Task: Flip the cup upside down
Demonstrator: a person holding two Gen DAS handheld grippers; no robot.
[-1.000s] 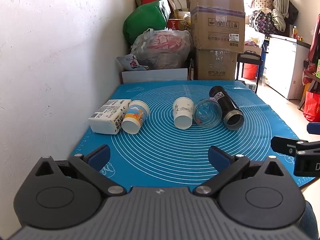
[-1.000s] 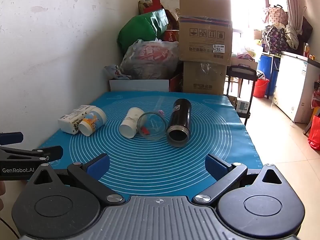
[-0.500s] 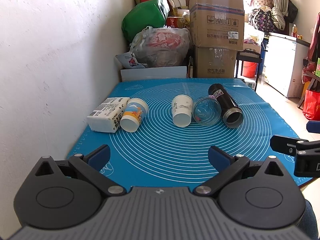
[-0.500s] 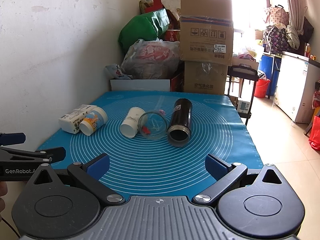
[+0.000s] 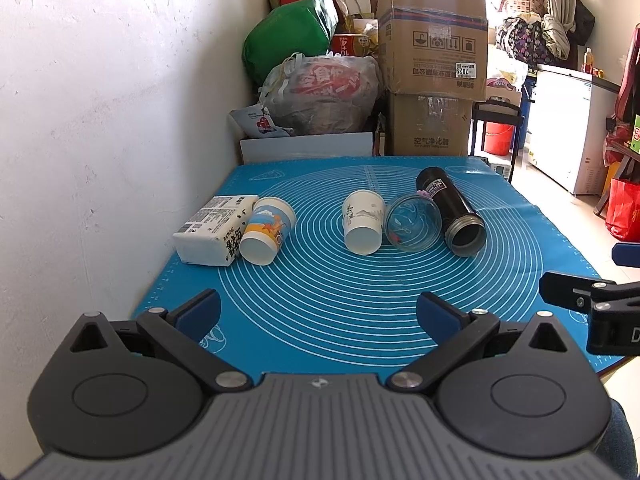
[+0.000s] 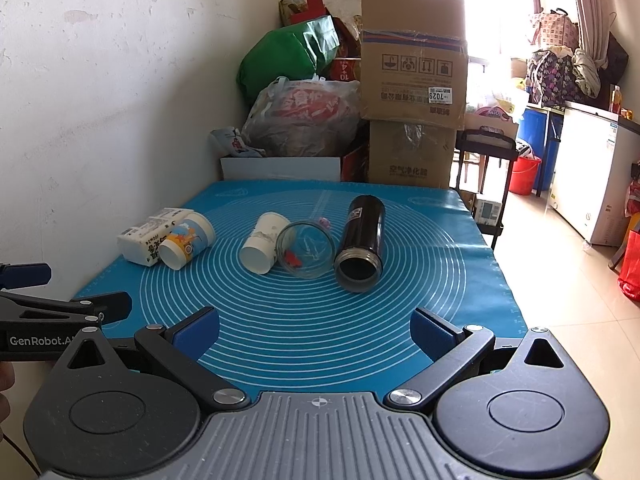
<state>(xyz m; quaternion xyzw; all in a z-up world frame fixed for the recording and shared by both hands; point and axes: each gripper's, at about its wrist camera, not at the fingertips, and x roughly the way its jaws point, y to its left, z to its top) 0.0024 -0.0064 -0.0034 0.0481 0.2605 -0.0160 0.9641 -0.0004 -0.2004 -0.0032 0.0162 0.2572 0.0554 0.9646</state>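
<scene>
The left tongs (image 5: 318, 310) stand spread wide and grasp nothing, poised over the near edge of the blue mat (image 5: 360, 304) that covers the counter; the right tongs (image 6: 314, 330) are likewise released and empty, held beside them at about the same depth. Each appears at the margin of the other's view, and neither touches anything on the mat. Well beyond the blue pads, toward the middle of the mat, lies a row of vessels, all tipped on their sides. A white paper cup (image 5: 362, 220) rests with its closed base toward the cameras, touching or just beside a clear glass cup (image 5: 412, 222) whose open mouth faces the cameras; against that glass lies a black flask (image 5: 450, 210), mouth open and also facing this way. Well apart to the left, a printed paper cup (image 5: 266, 230) lies against a white carton (image 5: 214, 228) near the wall. The task does not say which cup is meant, and nothing here settles it. No cup stands on its rim yet, so by my judgement the flipping has not begun: still ahead are reaching out to a cup, closing on its wall, turning it mouth down and setting it on the mat.
</scene>
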